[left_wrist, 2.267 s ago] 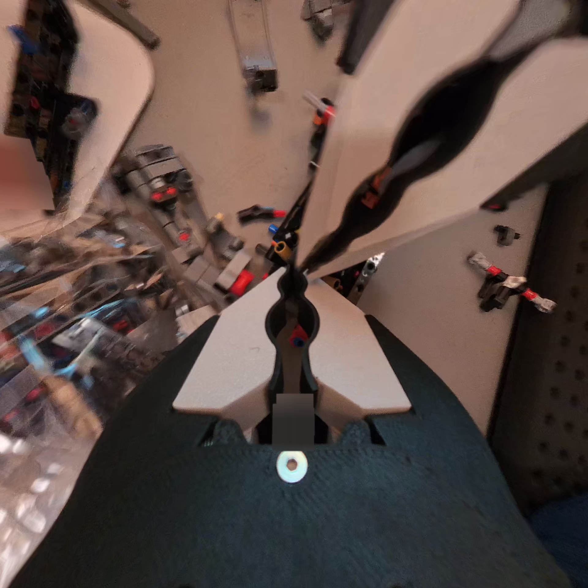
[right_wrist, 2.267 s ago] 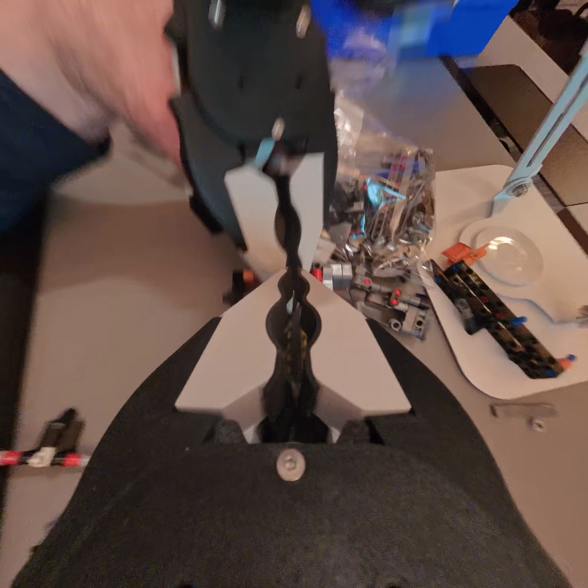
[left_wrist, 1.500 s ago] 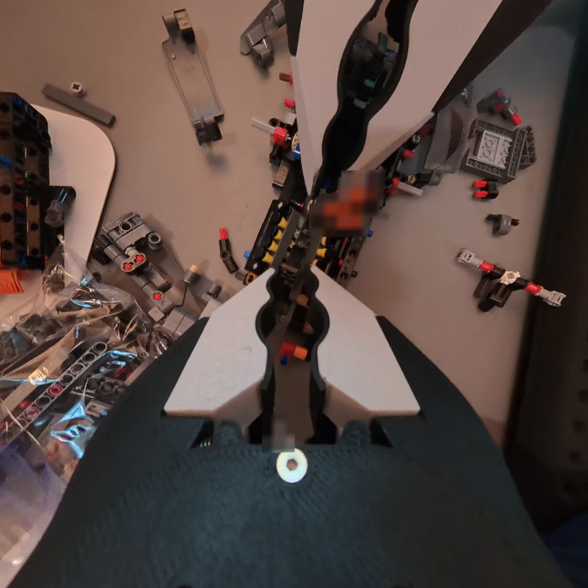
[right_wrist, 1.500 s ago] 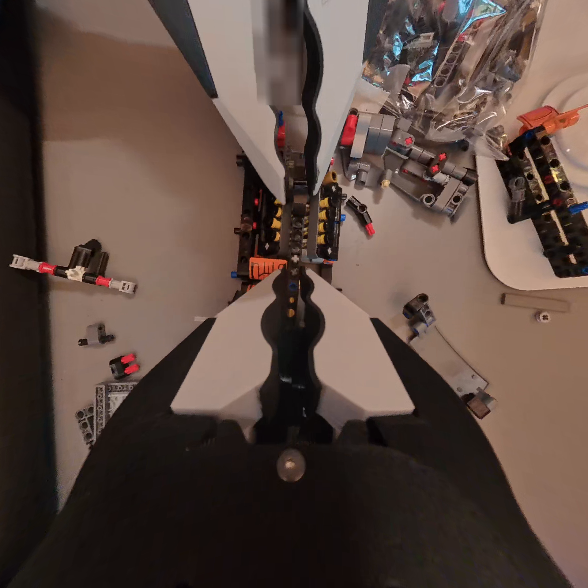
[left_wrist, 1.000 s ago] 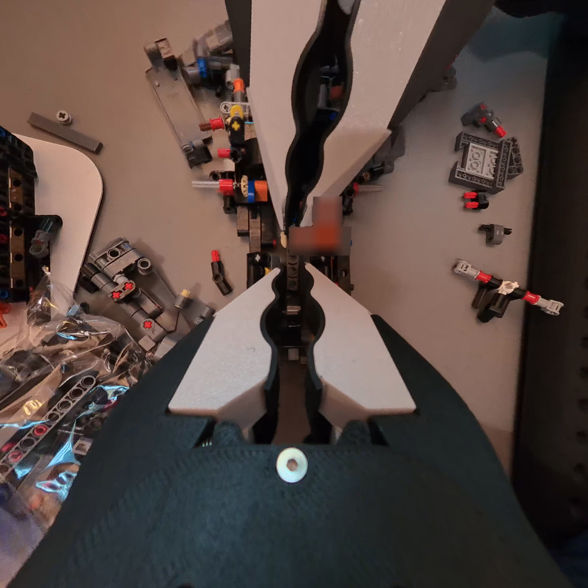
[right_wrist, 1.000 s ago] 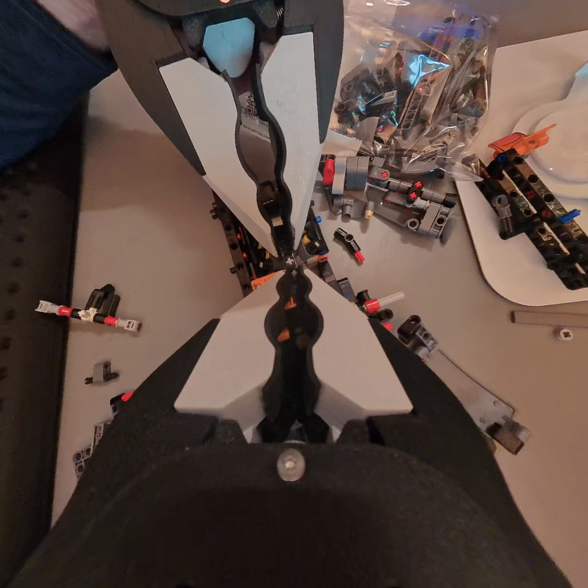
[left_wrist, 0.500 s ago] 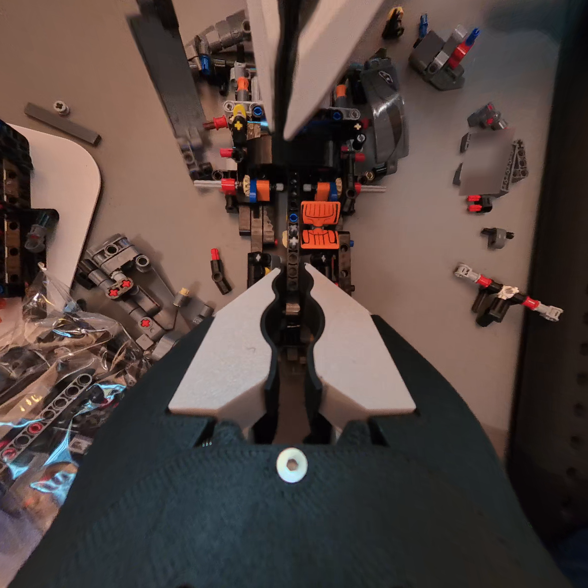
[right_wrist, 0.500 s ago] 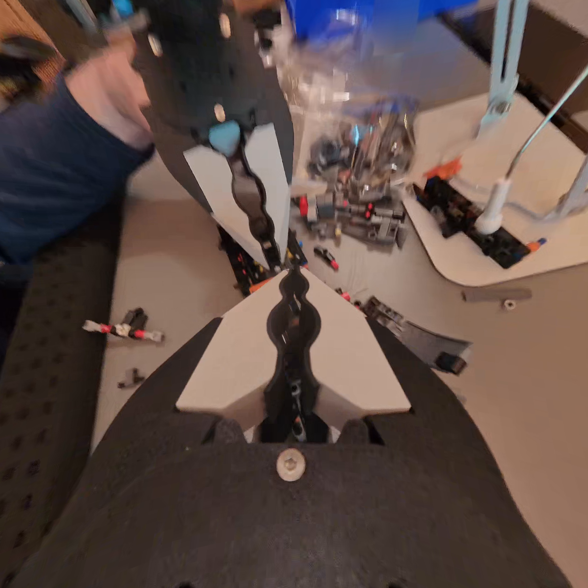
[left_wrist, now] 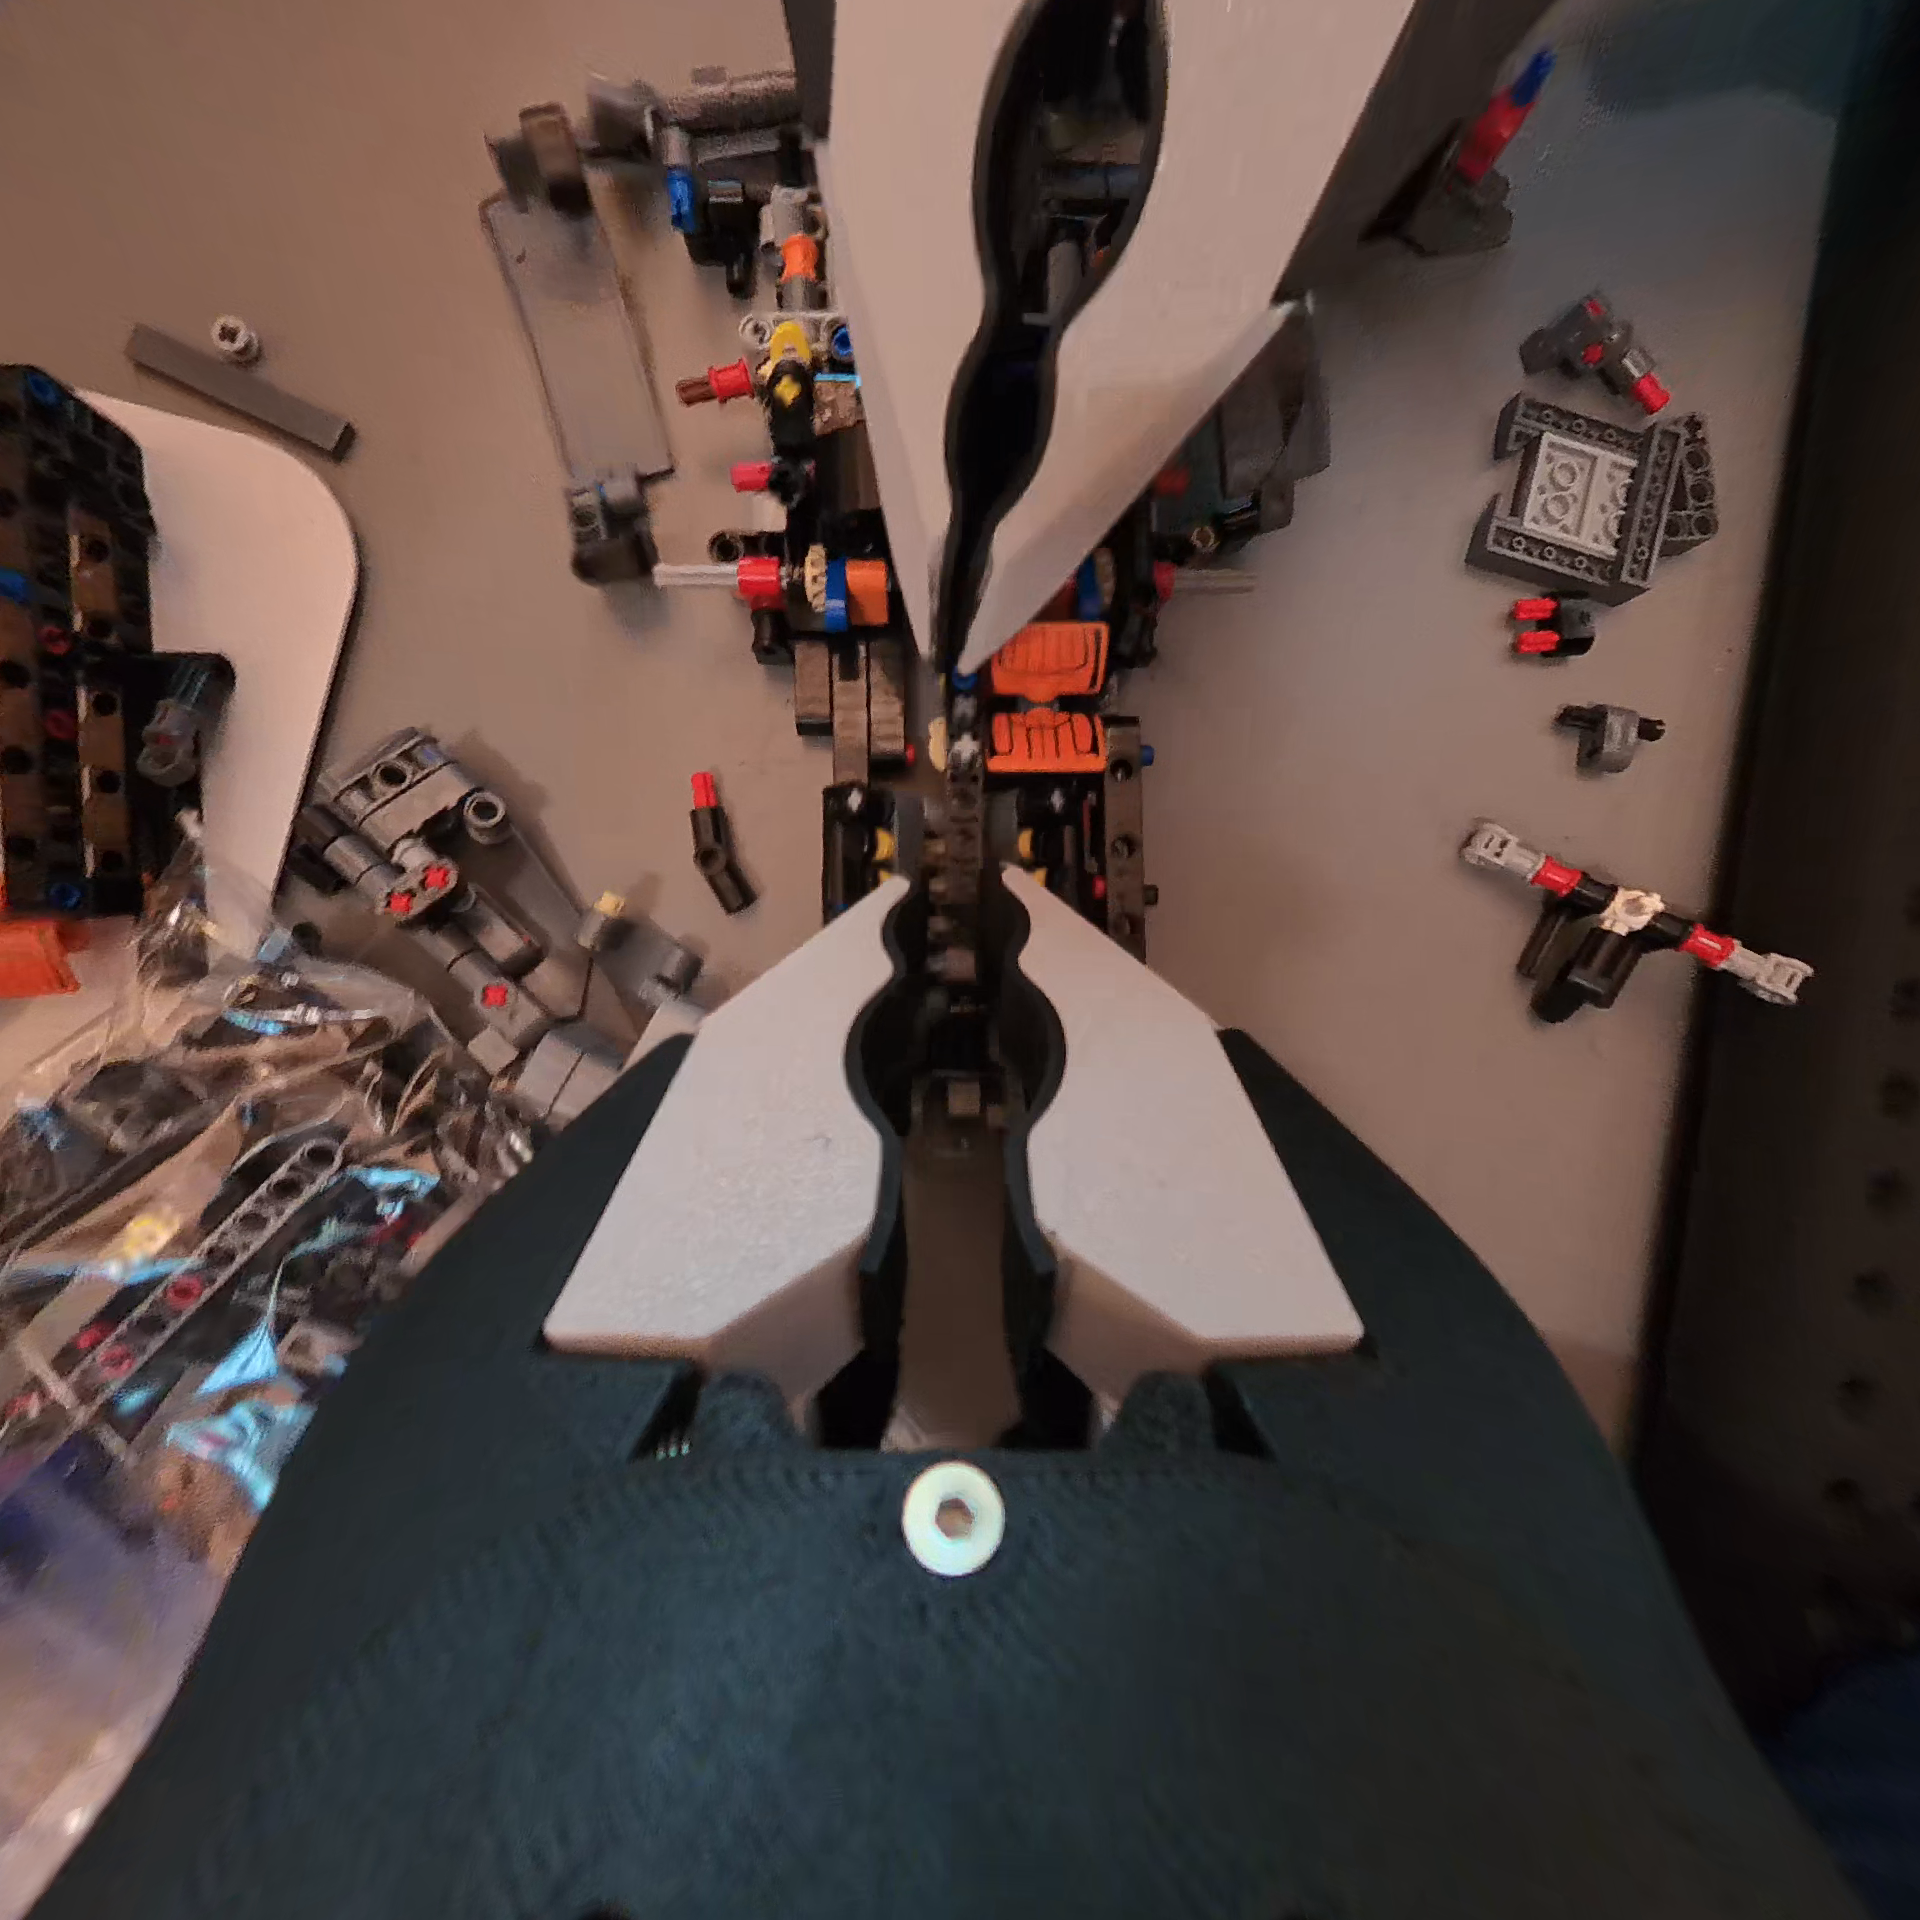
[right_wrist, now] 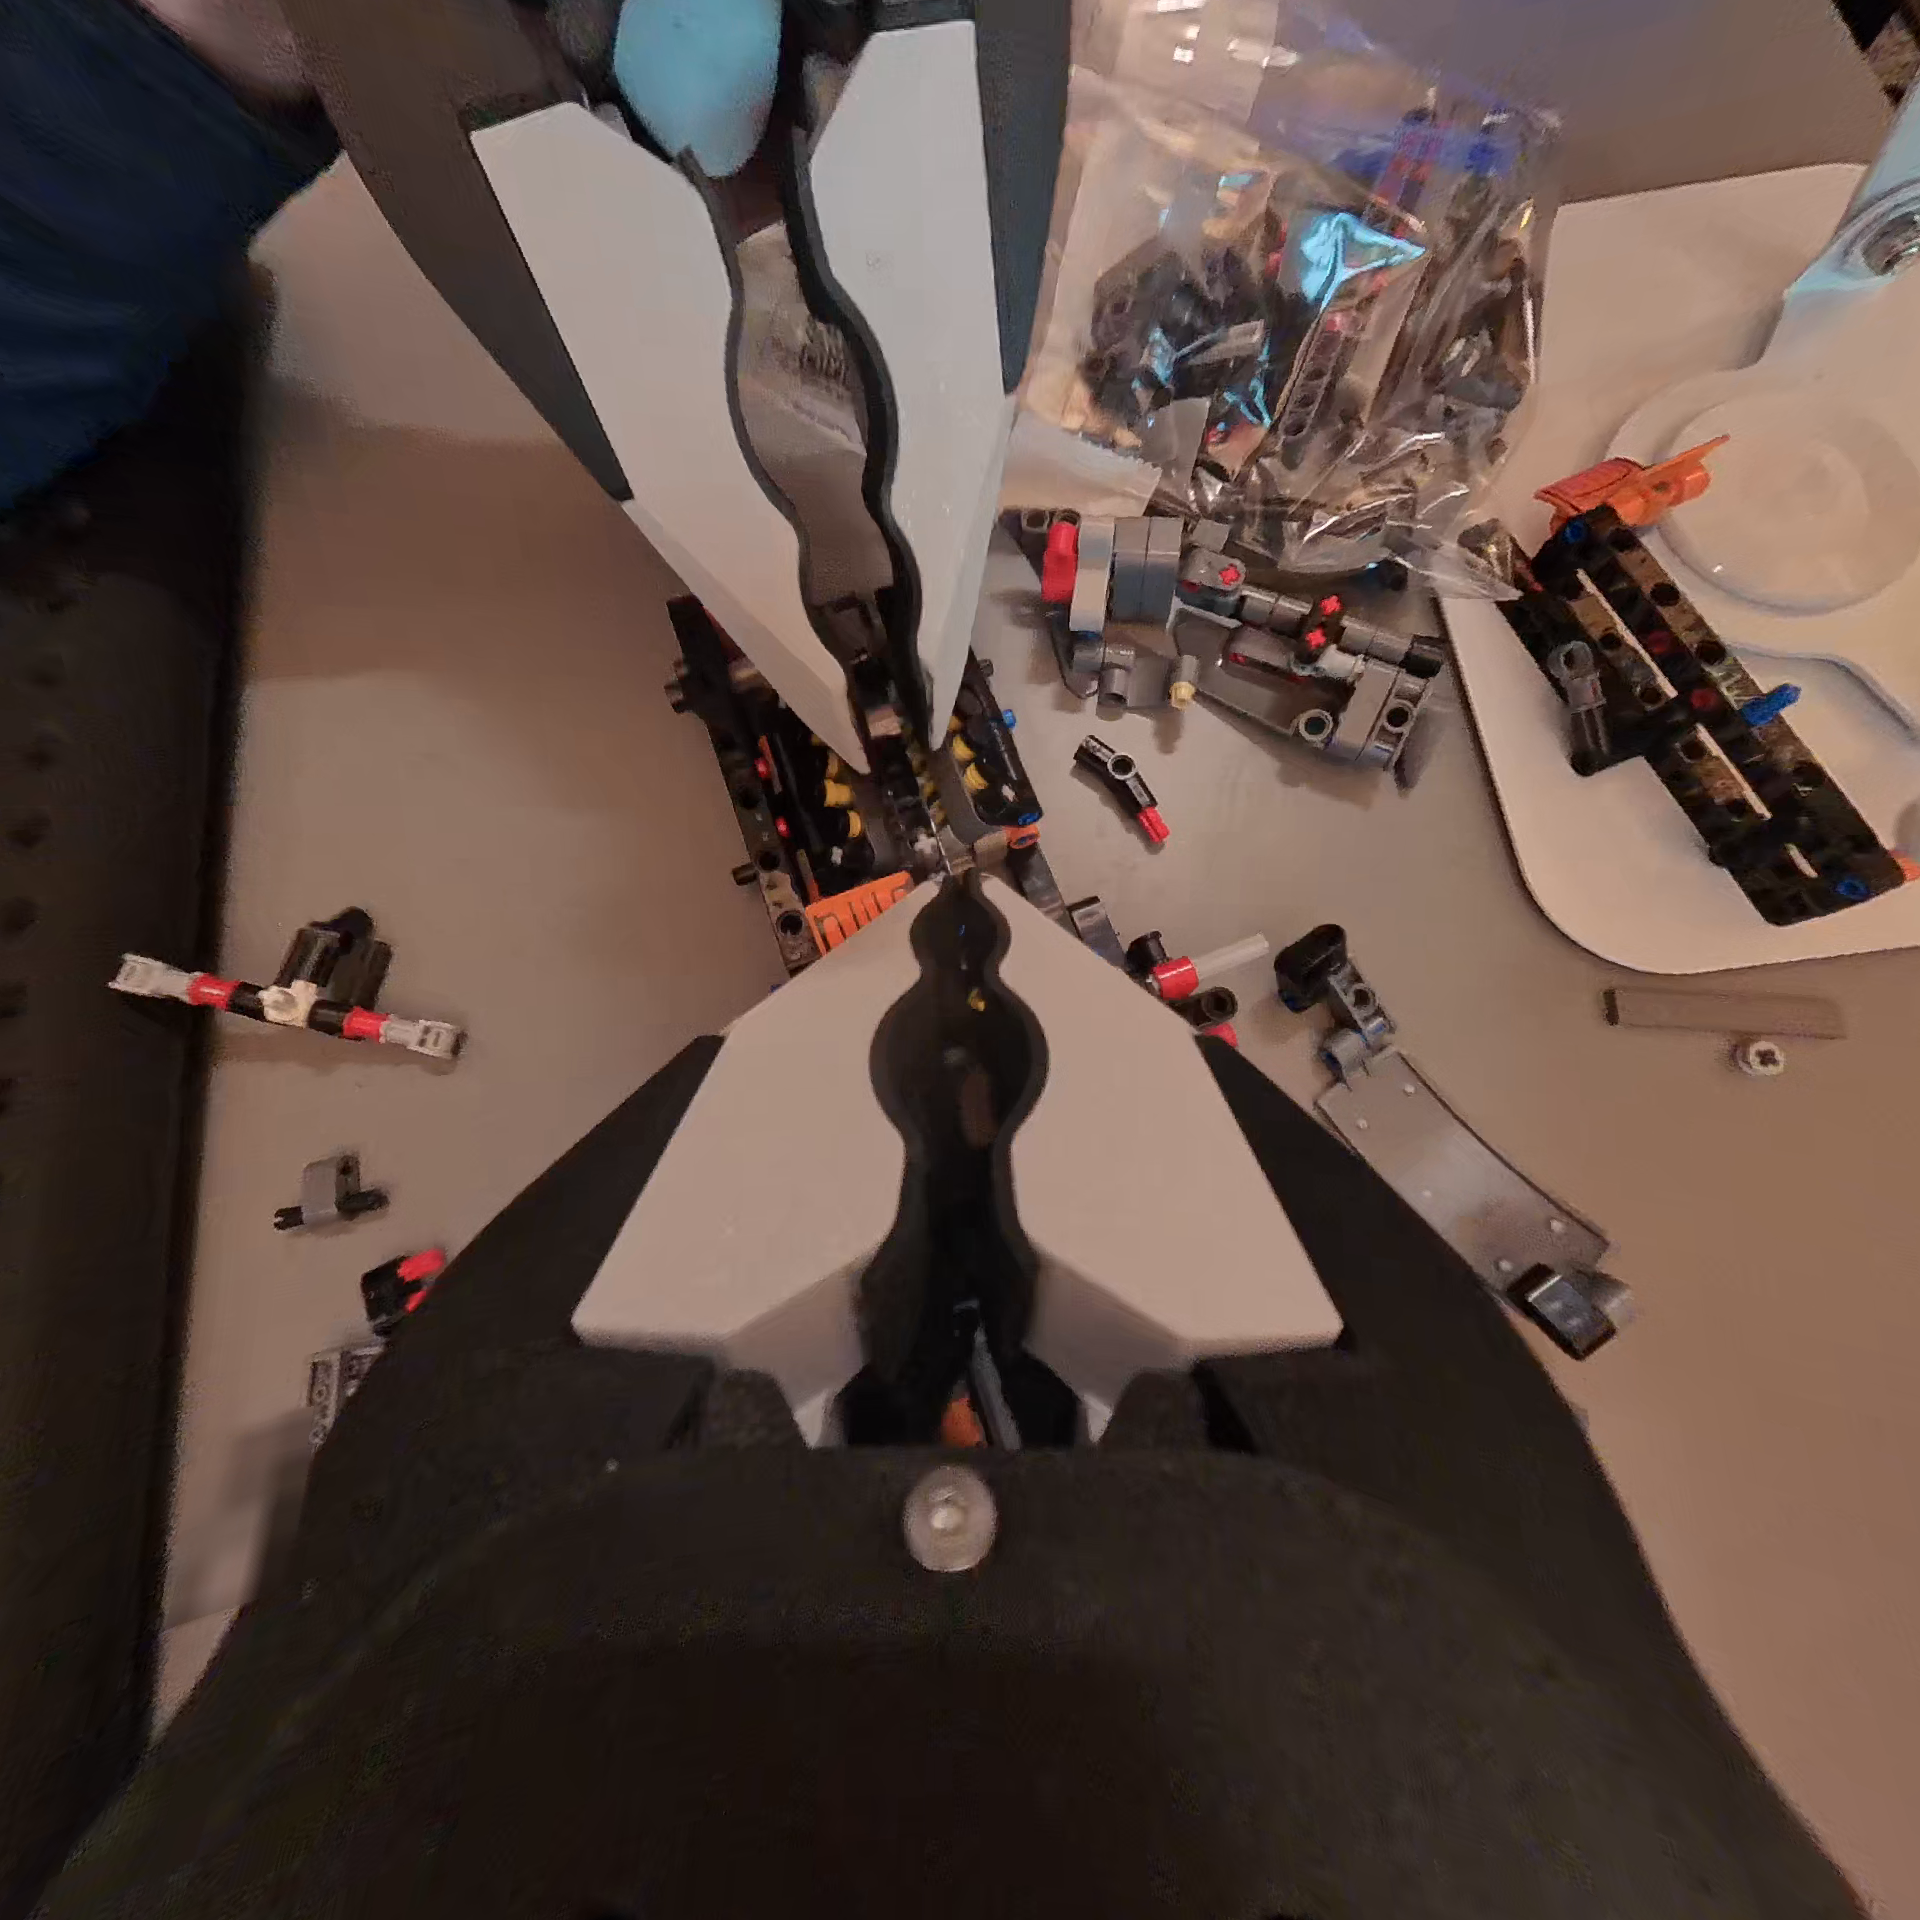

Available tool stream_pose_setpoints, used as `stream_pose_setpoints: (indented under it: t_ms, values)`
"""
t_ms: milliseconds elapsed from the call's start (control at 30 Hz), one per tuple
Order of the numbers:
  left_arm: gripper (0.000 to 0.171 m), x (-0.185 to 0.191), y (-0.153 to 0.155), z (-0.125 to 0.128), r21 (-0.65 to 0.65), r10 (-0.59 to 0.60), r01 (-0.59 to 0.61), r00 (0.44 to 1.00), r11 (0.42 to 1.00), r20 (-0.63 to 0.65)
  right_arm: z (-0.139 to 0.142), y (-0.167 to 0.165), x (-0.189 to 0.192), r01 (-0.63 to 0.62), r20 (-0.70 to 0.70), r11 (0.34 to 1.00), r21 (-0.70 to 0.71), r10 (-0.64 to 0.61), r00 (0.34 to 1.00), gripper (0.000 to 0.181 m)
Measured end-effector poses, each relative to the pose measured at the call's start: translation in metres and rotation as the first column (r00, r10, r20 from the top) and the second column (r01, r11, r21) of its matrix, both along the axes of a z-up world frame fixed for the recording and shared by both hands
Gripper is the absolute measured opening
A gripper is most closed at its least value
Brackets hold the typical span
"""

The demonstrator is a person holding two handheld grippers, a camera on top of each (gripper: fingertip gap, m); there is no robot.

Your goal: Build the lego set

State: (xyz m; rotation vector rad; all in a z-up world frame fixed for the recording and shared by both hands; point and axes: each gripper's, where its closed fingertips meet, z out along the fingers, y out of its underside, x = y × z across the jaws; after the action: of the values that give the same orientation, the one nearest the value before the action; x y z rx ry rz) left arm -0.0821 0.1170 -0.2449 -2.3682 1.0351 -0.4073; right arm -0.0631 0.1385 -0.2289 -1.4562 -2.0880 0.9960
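Left wrist view has my left gripper (left_wrist: pixel 954 883) low over the half-built car frame (left_wrist: pixel 1081 790), which lies in the middle of the grey table (left_wrist: pixel 1351 1091), running near to far. Its fingers (left_wrist: pixel 769 1122) are narrowed around a thin black beam (left_wrist: pixel 961 821) on the frame's centre line, pinching it as far as I can judge; the tip contact is partly hidden. My right gripper (left_wrist: pixel 940 655) comes in from the far side, its fingers pressed together at the tips, nose touching the frame right beside the orange seats (left_wrist: pixel 1044 707). Right wrist view shows the same meeting from the other end: right gripper (right_wrist: pixel 951 883) tip to tip with the left one (right_wrist: pixel 909 743) over the frame; whether it holds a small pin I cannot tell. Step in hand looks like seating a part on the centre beam while the left steadies it. Next move, I judge, calls for a straight push down, keeping the left grip firm so the frame doesn't skid. Frame is black, long, with yellow and red pins and a white axle sticking out sideways. Parts bag (right_wrist: pixel 1299 312) sits far right in that view, a grey sub-build (right_wrist: pixel 1247 644) just near it, loose bits scattered around.
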Motion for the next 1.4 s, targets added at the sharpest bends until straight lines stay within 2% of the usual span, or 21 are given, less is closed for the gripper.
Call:
stream_pose_setpoints:
  t_ms: [67,233,333,433,567,700,733,833,933,1067,1200,1300,1400]
  values:
    - [0.014,-0.007,-0.005,0.0,-0.02,0.023,-0.023,1.0,1.0,-0.012,0.001,0.001,0.0,0.01,0.003,0.999,-0.03,-0.01,1.0,0.001]
    - [0.013,-0.011,-0.012,-0.005,-0.04,0.039,-0.041,0.998,0.998,-0.045,-0.013,-0.004,0.0,-0.004,0.061,1.0,-0.023,0.006,0.998,0.005]
    - [0.013,-0.013,-0.009,-0.005,-0.037,0.044,-0.046,0.998,0.998,-0.044,-0.013,-0.006,-0.002,-0.01,0.058,1.0,-0.016,0.011,0.998,0.006]
    - [0.007,-0.009,-0.012,-0.007,-0.028,-0.013,0.011,0.997,1.0,-0.081,-0.013,-0.006,-0.001,-0.003,0.066,1.0,-0.031,0.005,0.998,0.0]
    - [0.005,-0.009,-0.009,-0.005,0.011,-0.024,0.025,0.995,1.0,-0.096,-0.013,-0.004,0.0,-0.003,0.059,1.0,-0.02,0.005,0.998,0.0]
    - [0.005,-0.007,-0.007,-0.003,0.04,-0.039,0.043,0.995,0.998,-0.096,-0.011,-0.003,0.002,-0.004,0.054,0.998,-0.055,0.007,0.999,0.006]
    - [0.005,-0.006,-0.006,-0.003,0.047,-0.041,0.046,0.994,0.998,-0.101,-0.009,-0.005,0.002,-0.007,0.045,0.996,-0.09,0.011,0.999,0.004]
    - [0.005,-0.002,-0.005,0.002,0.072,-0.047,0.053,0.995,0.996,-0.083,0.006,-0.012,-0.002,-0.016,0.006,0.955,-0.296,0.018,1.0,0.011]
    - [0.005,-0.003,-0.004,0.002,0.086,-0.052,0.062,0.993,0.994,-0.11,0.006,-0.004,-0.002,0.029,0.025,0.933,-0.36,-0.022,0.999,0.005]
    - [0.005,-0.001,-0.002,0.004,0.114,-0.053,0.069,0.989,0.991,-0.135,-0.001,0.008,0.001,0.082,0.065,0.954,-0.288,-0.065,0.996,0.017]
    - [0.005,-0.003,-0.002,0.004,0.132,-0.048,0.07,0.985,0.989,-0.166,-0.001,0.003,0.002,0.071,0.087,0.949,-0.308,-0.046,0.995,0.017]
    - [0.005,-0.004,-0.001,0.003,0.149,-0.038,0.066,0.982,0.987,-0.187,-0.004,0.008,0.001,0.1,0.107,0.94,-0.325,-0.069,0.992,0.008]
    - [0.005,-0.003,-0.001,0.004,0.161,-0.028,0.057,0.984,0.985,-0.178,-0.005,0.009,0.002,0.106,0.119,0.944,-0.313,-0.071,0.99,0.006]
